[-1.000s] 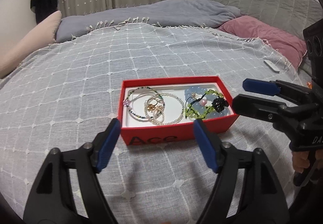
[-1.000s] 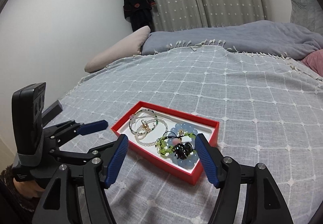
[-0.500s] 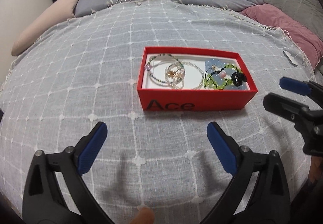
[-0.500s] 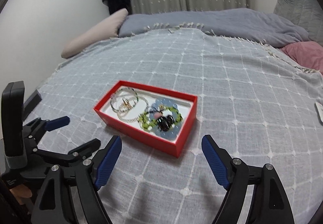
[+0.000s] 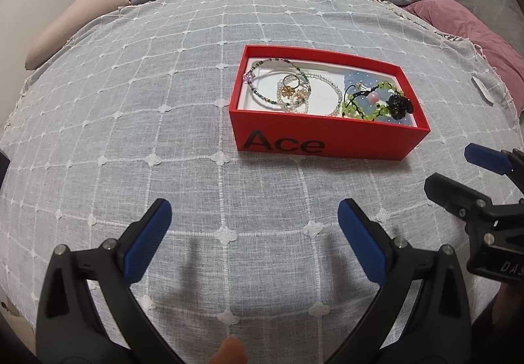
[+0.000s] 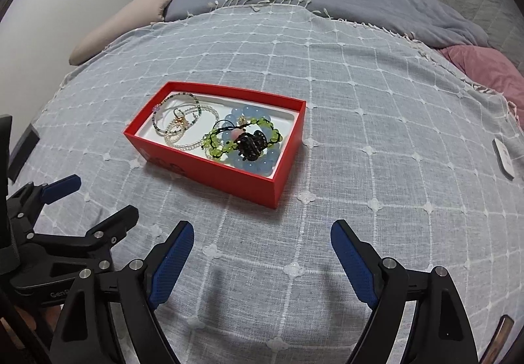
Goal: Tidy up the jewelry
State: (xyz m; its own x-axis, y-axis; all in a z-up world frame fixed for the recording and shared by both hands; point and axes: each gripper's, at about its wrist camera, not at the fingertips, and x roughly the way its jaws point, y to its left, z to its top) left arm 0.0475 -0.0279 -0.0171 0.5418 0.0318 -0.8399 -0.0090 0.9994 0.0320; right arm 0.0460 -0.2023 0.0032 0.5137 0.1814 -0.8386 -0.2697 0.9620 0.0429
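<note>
Hovering above the near part of the bed, the left claw (image 5: 253, 234) has its blue-padded jaws spread wide with only cloth between them, and they have just been opening; the right claw (image 6: 262, 256) beside it is also wide and empty, its jaws likewise just opening. Both point down at the grey bedspread with a white grid pattern (image 5: 131, 121). Beyond them, toward the middle of the bed, sits the open red rectangular cardboard box with black "Ace" lettering (image 5: 327, 139), resting flat on the bedspread and apart from both claws. Inside it, on a white lining, lie a thin multicoloured beaded bangle (image 5: 262, 79), a white pearl-like bead bracelet (image 5: 330, 87) overlapping it, then a green bead bracelet (image 6: 222, 143), a pale blue round-bead bracelet (image 6: 262, 164) and a black glossy ornament (image 6: 250, 143) at the box's other end. Farther off, a folded grey blanket (image 6: 327, 3) and a pink pillow (image 5: 465, 23) lie near the head of the bed.
</note>
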